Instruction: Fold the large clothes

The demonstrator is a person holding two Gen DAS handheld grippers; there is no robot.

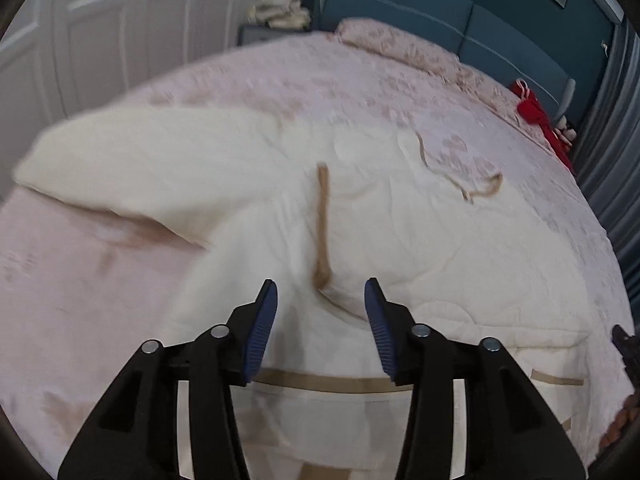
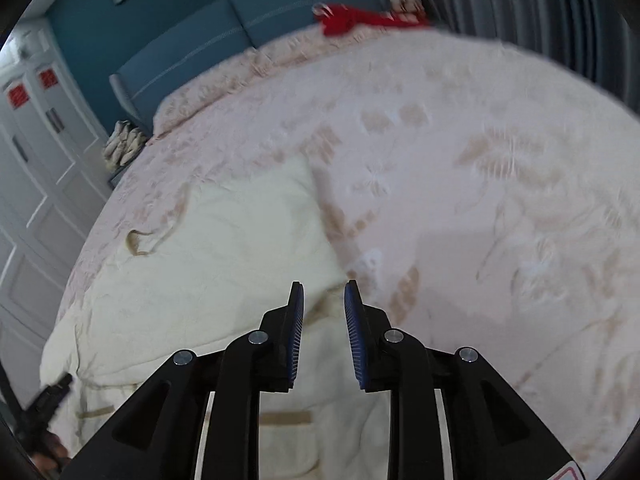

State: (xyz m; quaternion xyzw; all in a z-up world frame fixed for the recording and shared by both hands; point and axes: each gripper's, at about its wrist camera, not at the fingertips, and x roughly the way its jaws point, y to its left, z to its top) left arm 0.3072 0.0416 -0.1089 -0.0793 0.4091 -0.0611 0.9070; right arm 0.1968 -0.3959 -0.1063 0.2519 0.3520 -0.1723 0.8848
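A large cream garment [image 1: 240, 168] with tan trim lies spread on the pink bedspread [image 1: 80, 280], one sleeve [image 1: 100, 152] stretched out to the left. A tan drawstring [image 1: 460, 176] trails off its far side. My left gripper [image 1: 322, 284] hovers over the middle of the garment near a tan stripe [image 1: 322, 220], jaws open, nothing between the pads. My right gripper [image 2: 324, 285] hangs above the right edge of the cream garment [image 2: 224, 264], jaws apart by a narrow gap and empty. The other gripper [image 2: 48, 400] shows at the lower left of the right wrist view.
The bed [image 2: 500, 200] fills both views, with a pink pillow [image 1: 400, 48] against a blue headboard [image 1: 480, 20]. A red item [image 1: 536, 112] lies at the far corner. White wardrobe doors [image 1: 100, 20] stand left, grey curtains [image 2: 520, 8] right. A cloth pile [image 1: 280, 12] sits beside the bed.
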